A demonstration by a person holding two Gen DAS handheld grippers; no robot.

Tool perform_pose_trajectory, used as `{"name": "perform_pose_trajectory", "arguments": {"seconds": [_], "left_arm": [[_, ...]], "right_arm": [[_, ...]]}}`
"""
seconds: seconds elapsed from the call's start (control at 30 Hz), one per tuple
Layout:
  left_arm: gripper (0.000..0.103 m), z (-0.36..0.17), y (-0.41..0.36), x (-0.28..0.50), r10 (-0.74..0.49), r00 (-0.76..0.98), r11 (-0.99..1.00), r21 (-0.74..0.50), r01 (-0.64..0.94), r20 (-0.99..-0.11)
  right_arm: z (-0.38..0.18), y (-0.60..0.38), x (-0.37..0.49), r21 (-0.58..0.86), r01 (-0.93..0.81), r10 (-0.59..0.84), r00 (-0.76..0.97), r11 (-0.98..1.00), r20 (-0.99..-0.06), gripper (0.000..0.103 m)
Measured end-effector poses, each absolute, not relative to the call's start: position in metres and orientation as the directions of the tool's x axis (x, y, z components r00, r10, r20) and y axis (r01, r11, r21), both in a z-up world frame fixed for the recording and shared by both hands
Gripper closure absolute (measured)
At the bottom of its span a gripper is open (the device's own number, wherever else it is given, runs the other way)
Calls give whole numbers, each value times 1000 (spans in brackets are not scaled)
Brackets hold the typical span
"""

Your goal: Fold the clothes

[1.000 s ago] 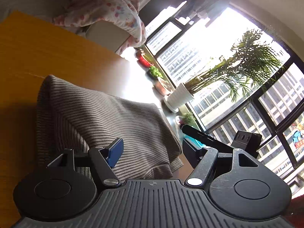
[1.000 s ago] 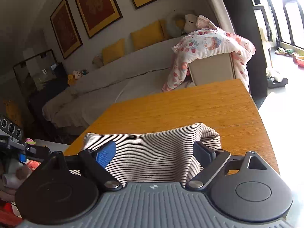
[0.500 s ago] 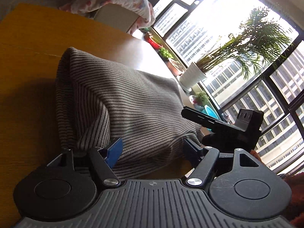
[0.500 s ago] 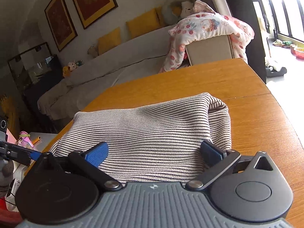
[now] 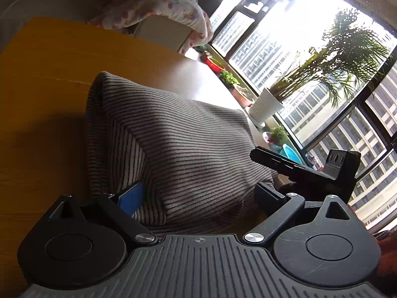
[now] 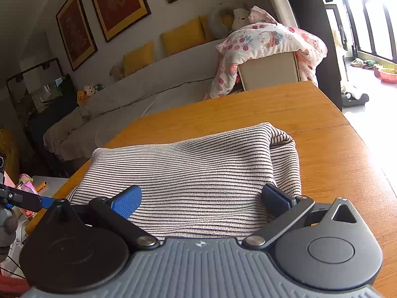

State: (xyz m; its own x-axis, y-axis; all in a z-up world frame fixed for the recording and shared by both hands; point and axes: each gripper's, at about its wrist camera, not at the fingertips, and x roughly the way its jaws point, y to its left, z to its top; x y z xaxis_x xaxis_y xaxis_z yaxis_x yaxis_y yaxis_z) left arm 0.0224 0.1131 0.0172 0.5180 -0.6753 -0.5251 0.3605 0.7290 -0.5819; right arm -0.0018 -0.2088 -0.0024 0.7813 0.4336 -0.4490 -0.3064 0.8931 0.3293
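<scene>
Two grippers face one striped garment (image 6: 198, 173), which lies folded into a thick bundle on the wooden table (image 6: 335, 149) near its front edge. Left gripper (image 5: 198, 196): its jaws are spread wide apart, with the bundle's near end bulging between them; the blue pad (image 5: 131, 196) on one finger rests against the cloth, the other finger sits just beside the fabric's edge. It is not squeezing anything. Right gripper (image 6: 201, 201): likewise spread wide, both blue fingertips (image 6: 126, 201) lying at the near edge of the cloth, one at each side of the bundle, with nothing pinched between them. In the left wrist view the right gripper's black body (image 5: 310, 166) shows just past the garment's far side. The fold at the bundle's far end is rounded and slightly puffed (one loose layer pokes out at the corner). Beyond the table stand a grey sofa (image 6: 148, 92) with yellow cushions, a flowered blanket (image 6: 268, 42) draped over a chair, and potted plants (image 5: 342, 57) by the window.
</scene>
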Motion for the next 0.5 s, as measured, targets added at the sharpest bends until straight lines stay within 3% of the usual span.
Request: {"name": "perform_pose_trajectory", "arguments": {"seconds": [0.2, 0.4, 0.5], "left_arm": [[1, 33, 92, 28, -820, 440, 556, -691, 462, -366], [1, 0, 61, 56, -791, 376, 606, -707, 366, -483], [1, 1, 64, 66, -778, 391, 622, -693, 364, -493]], "right_arm": [[-2, -206, -2, 308, -302, 419, 784, 902, -459, 0], [33, -225, 15, 308, -326, 445, 731, 894, -517, 0], [48, -239, 28, 193, -272, 333, 786, 943, -521, 0]]}}
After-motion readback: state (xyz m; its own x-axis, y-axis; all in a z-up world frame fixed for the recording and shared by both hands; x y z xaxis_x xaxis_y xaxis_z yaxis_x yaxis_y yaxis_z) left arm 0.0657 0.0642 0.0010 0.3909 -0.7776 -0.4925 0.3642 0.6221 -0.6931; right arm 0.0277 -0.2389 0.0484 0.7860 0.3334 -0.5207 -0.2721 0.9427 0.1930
